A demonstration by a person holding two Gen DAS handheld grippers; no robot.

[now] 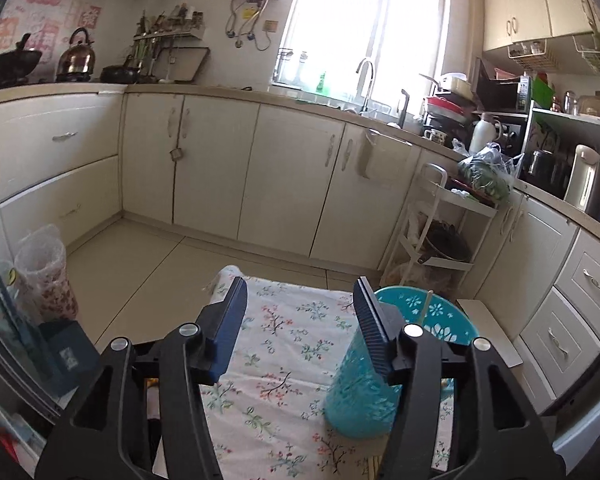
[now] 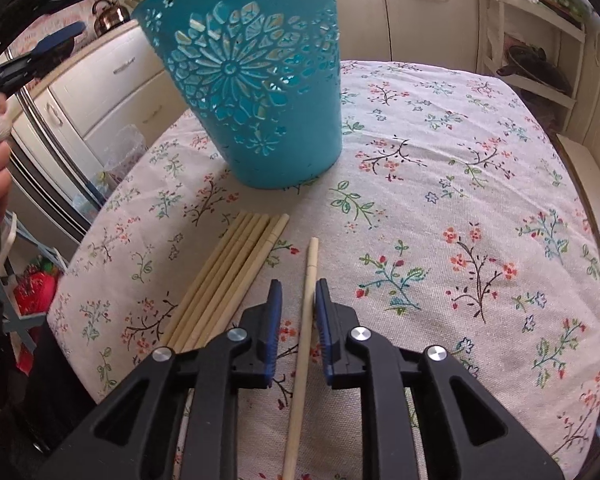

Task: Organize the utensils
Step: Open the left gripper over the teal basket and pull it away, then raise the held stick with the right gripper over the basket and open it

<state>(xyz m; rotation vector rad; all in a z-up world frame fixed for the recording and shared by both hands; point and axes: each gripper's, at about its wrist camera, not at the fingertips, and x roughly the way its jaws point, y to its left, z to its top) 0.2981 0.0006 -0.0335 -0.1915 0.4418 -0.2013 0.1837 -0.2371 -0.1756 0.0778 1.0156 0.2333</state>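
With fingers set either side of a lone chopstick (image 2: pixel 305 320), not yet pinching | right gripper (image 2: pixel 299 286) part spread | left gripper (image 1: pixel 300 292) spread wide beside teal holder (image 1: pixel 364 384) | chopstick bundle (image 2: pixel 228 276) on floral cloth (image 2: pixel 460 200)

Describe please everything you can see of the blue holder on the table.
The blue holder is a plastic-looking cup with cut-out flower patterns, wider at the top. It stands upright on the flowered tablecloth, beyond the loose chopsticks. One chopstick already stands inside. The open left gripper has one finger against its outside.
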